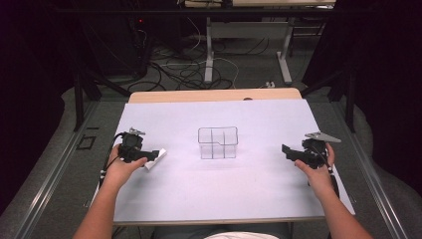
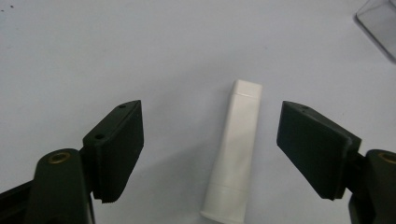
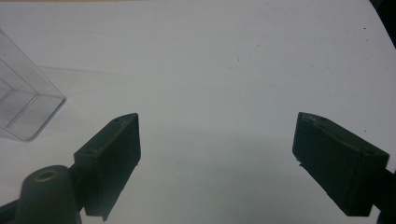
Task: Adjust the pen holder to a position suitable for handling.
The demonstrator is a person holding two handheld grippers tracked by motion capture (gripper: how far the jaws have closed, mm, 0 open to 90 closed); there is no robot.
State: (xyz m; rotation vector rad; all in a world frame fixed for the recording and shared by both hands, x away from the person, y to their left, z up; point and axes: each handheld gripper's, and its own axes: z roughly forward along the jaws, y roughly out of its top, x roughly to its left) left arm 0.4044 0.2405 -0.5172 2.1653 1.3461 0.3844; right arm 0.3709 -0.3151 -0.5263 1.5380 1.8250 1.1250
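A white squeeze tube (image 2: 233, 154) lies flat on the pale table, between the two jaws of my left gripper (image 2: 211, 112). The jaws stand apart on either side of it and neither pad touches it. From above, the tube (image 1: 158, 159) pokes out just past the left gripper (image 1: 152, 154) at the table's left side. A clear plastic box with compartments (image 1: 218, 143) stands in the middle of the table, and its corner shows in both gripper views (image 2: 379, 23) (image 3: 23, 105). My right gripper (image 1: 287, 151) rests at the right side, open (image 3: 217, 123) with only bare table between its jaws.
The pale sheet covers the table (image 1: 219, 194), with a strip of wood (image 1: 214, 95) at its far edge. Beyond stand desk legs (image 1: 209, 55) and loose cables (image 1: 184, 72) on the floor. Dark frame posts (image 1: 78, 99) flank the table.
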